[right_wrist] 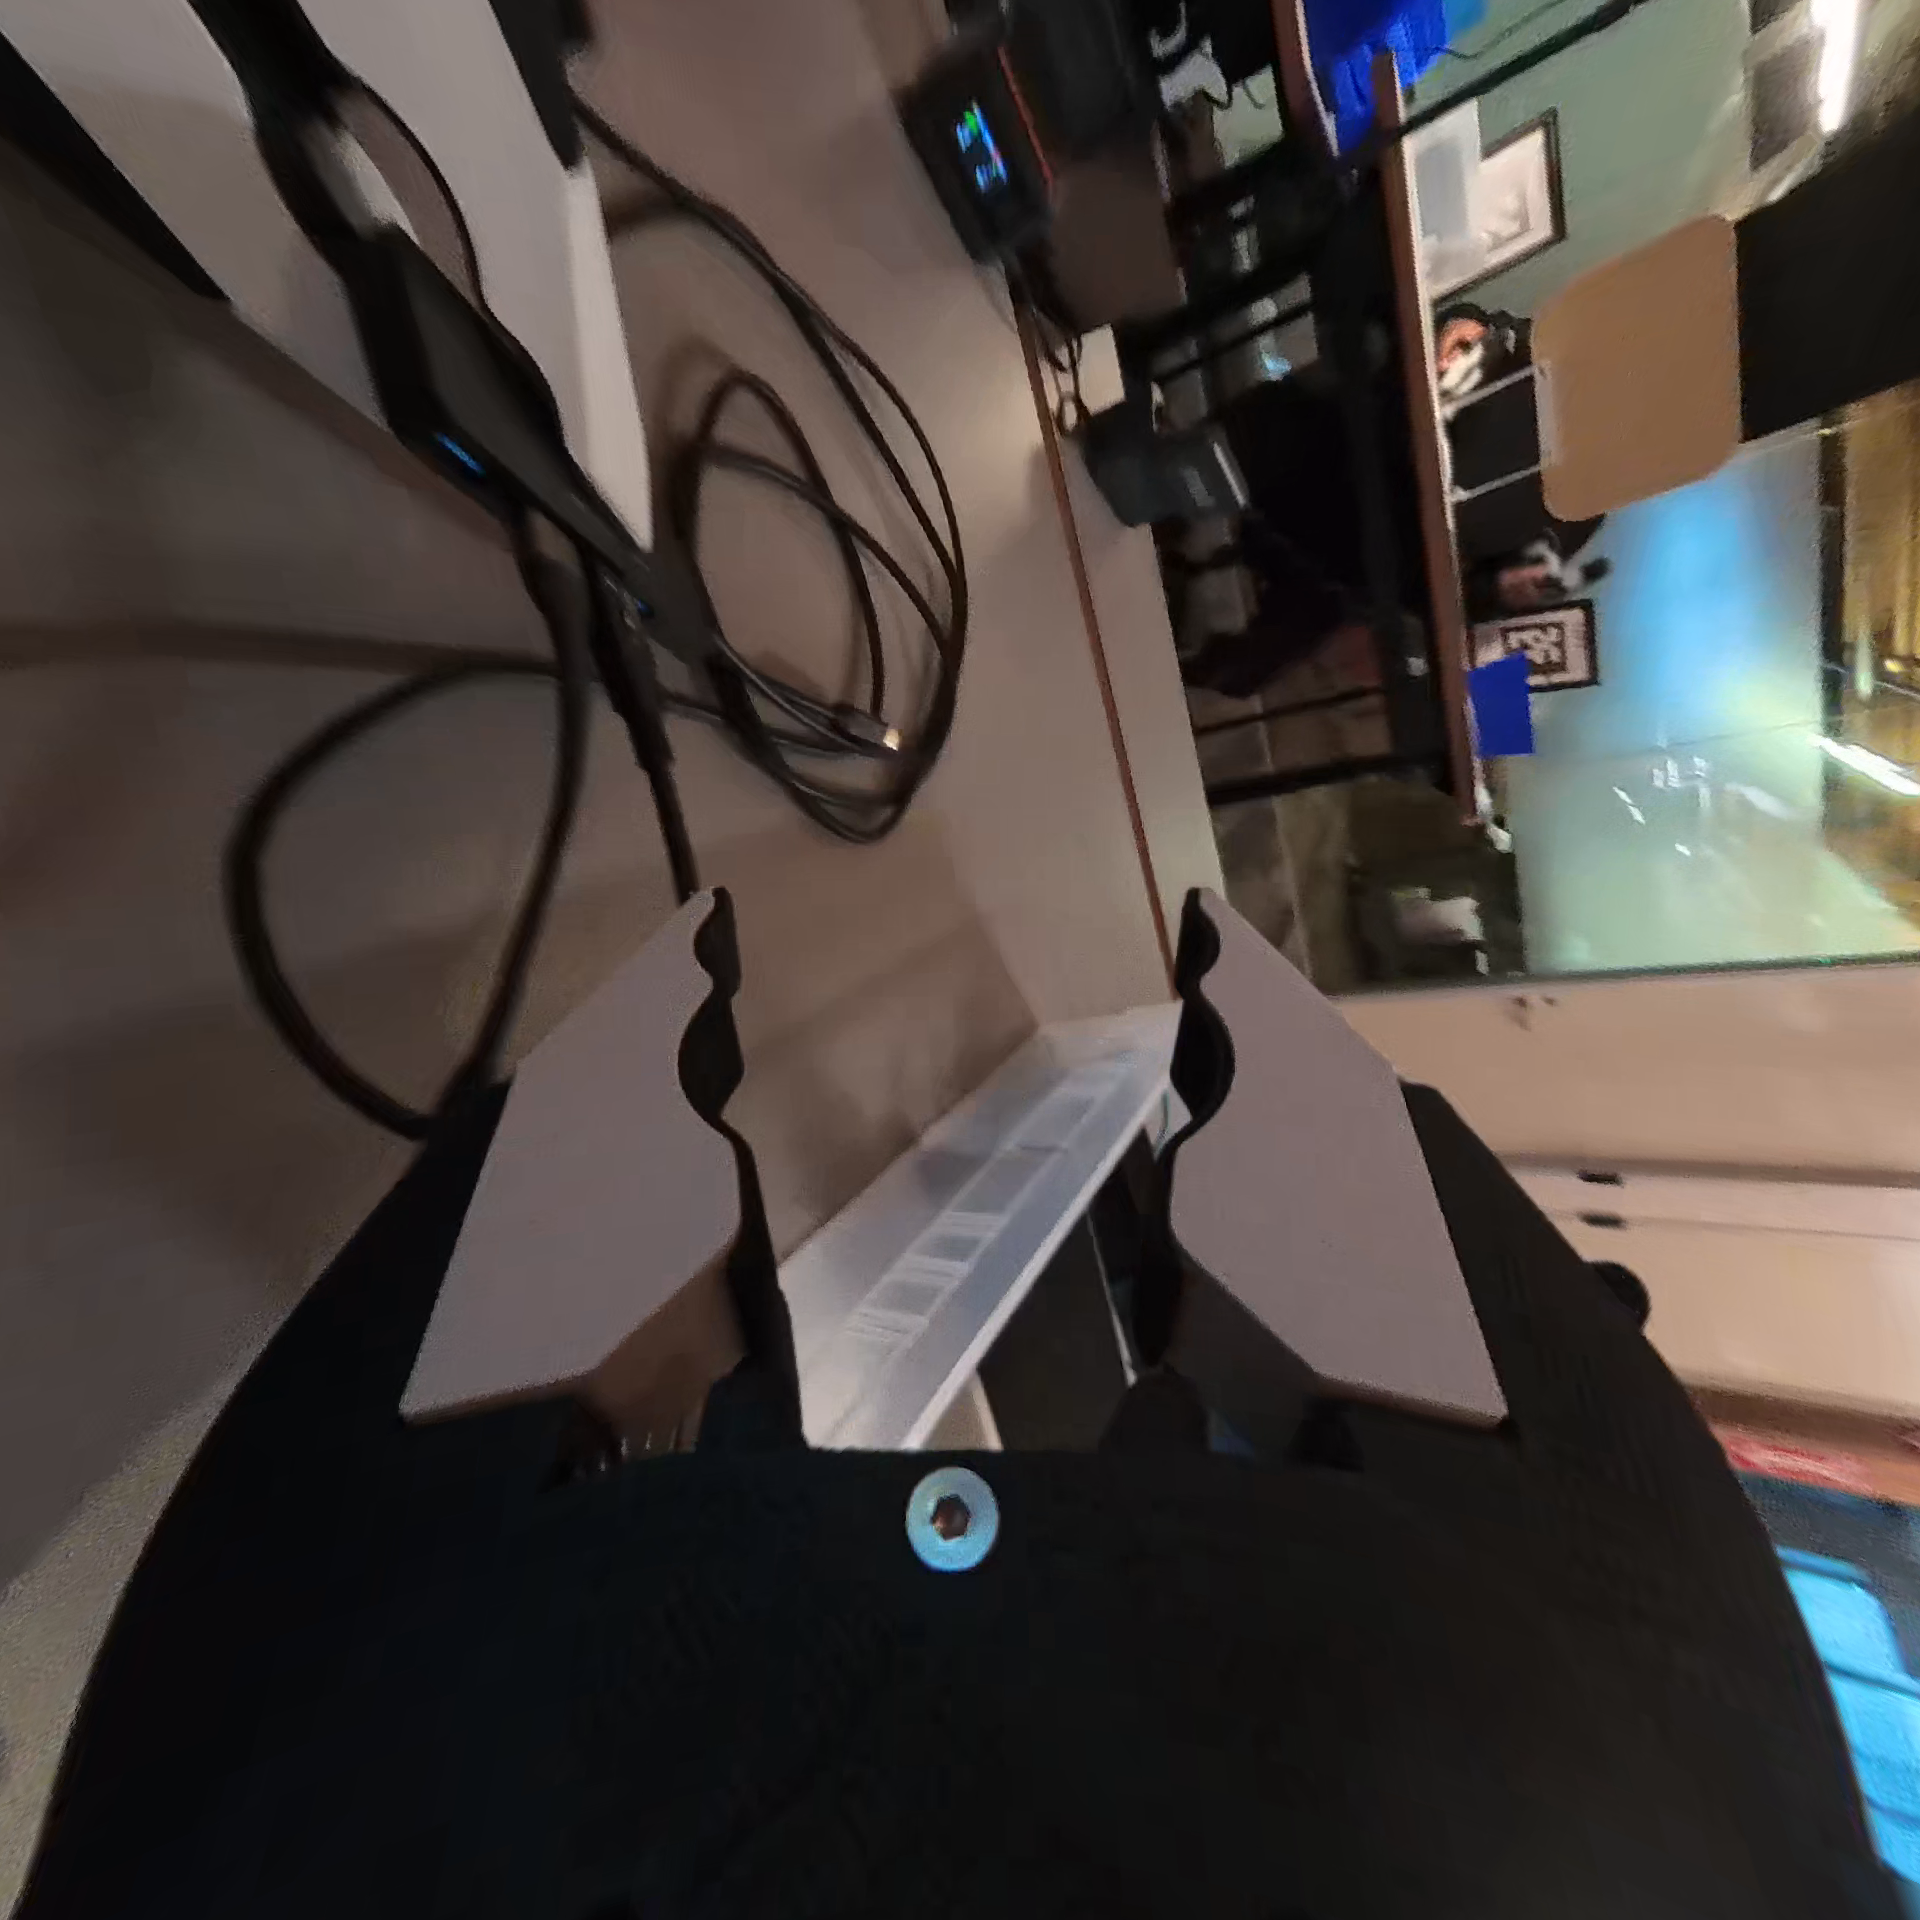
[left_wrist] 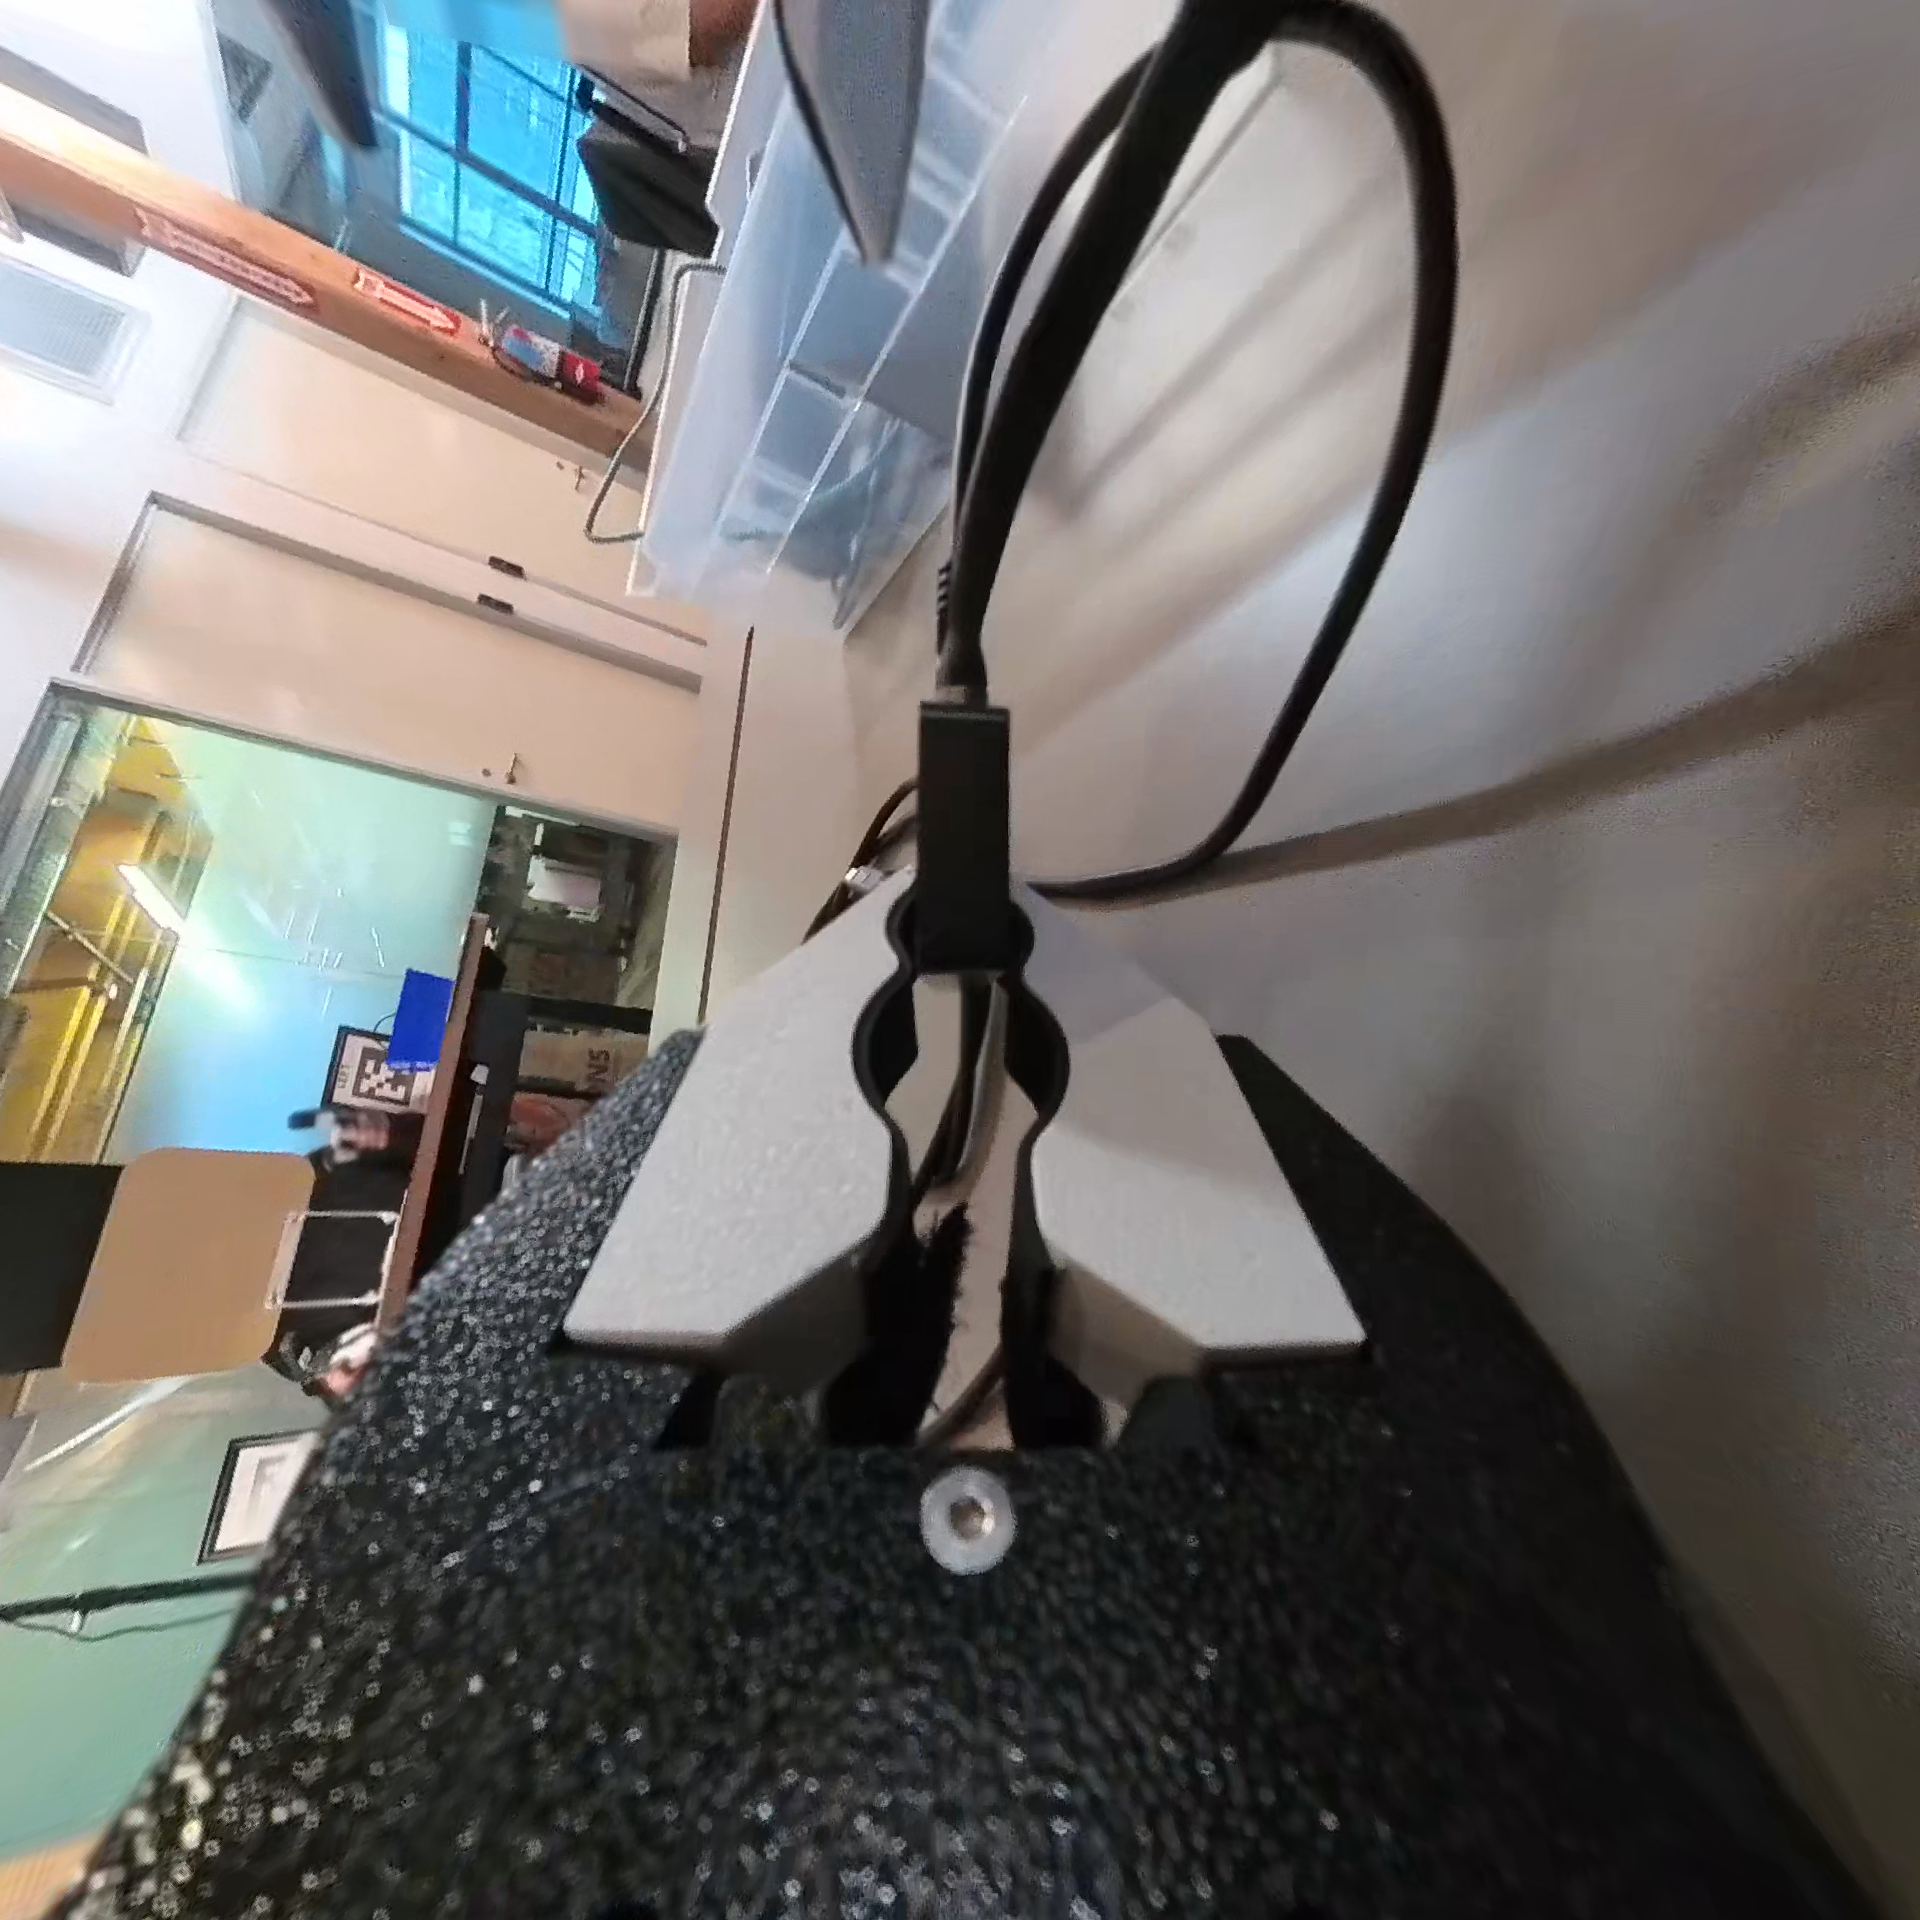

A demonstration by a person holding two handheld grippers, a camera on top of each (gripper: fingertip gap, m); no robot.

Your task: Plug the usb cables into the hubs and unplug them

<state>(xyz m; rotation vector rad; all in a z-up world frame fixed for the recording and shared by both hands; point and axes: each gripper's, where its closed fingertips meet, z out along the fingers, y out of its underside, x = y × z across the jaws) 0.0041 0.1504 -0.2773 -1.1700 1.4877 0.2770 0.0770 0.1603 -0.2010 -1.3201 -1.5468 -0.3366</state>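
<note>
My left gripper point(left_wrist: 964, 925) is shut on a slim black hub point(left_wrist: 964, 821) that sticks out past the fingertips. A black USB cable point(left_wrist: 1382, 520) is plugged into its far end at the connector point(left_wrist: 951, 644) and loops over the white table. In the right wrist view, a black hub point(right_wrist: 468, 416) with a blue light lies on the table with cables plugged in. Next to it lies a coil of black cables point(right_wrist: 831, 582) with a free metal plug point(right_wrist: 889, 738). My right gripper point(right_wrist: 956, 899) is open and empty, apart from the hub and cables.
A clear plastic bin point(left_wrist: 790, 416) and a grey monitor foot point(left_wrist: 852, 135) stand beyond the held hub. In the right wrist view, a clear bin rim point(right_wrist: 987, 1226) runs between my fingers, and a small device with a lit screen point(right_wrist: 982, 145) sits near the table edge point(right_wrist: 1091, 644).
</note>
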